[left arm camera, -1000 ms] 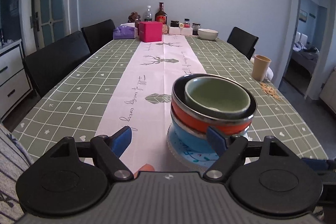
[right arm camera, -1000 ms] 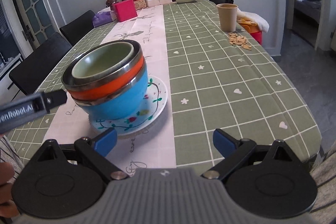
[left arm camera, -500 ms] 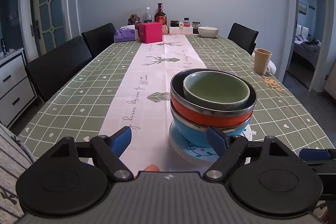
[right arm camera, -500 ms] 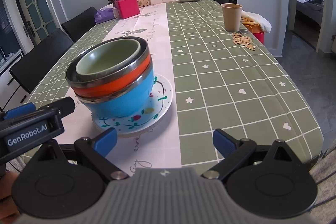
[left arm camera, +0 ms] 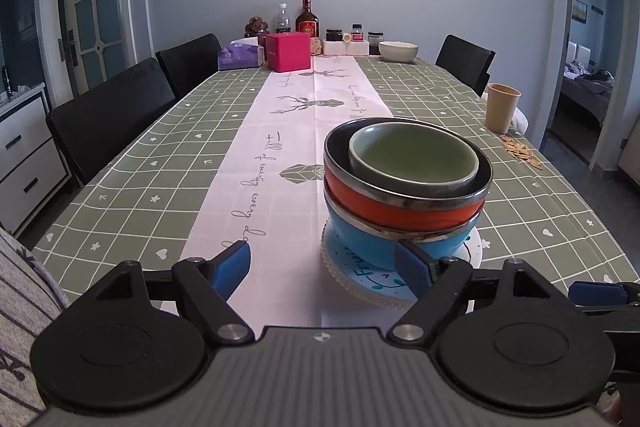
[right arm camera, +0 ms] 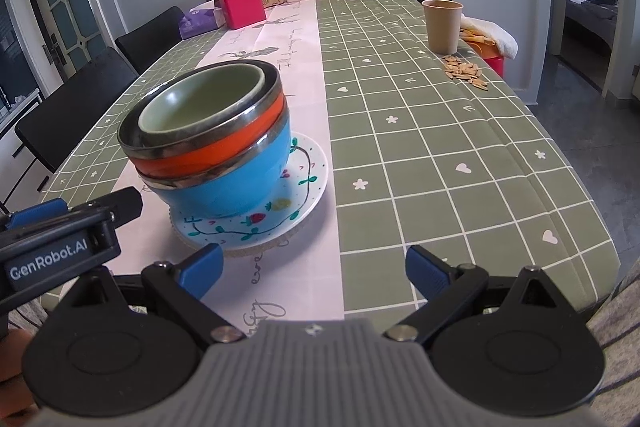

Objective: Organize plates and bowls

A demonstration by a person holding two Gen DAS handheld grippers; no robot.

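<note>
Blue-padded left gripper (left arm camera: 322,269): level at the table's near end, jaws spread wide, holding nothing; right gripper (right arm camera: 314,269): likewise wide apart and empty, beside the plate; bowls, three, nested: green bowl (right arm camera: 200,103) in orange bowl (right arm camera: 224,151) in blue bowl (right arm camera: 236,183); plate (right arm camera: 296,203), one, beneath them on the pink runner (left arm camera: 288,131); paper cup (right arm camera: 443,26), one.

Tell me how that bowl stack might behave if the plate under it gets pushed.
The stack looks top-heavy: three nested bowls stand tall on a shallow plate, so it may wobble. The green bowl sits loose and off-centre, so it could shift. The plate probably slides easily on the smooth tablecloth.
</note>
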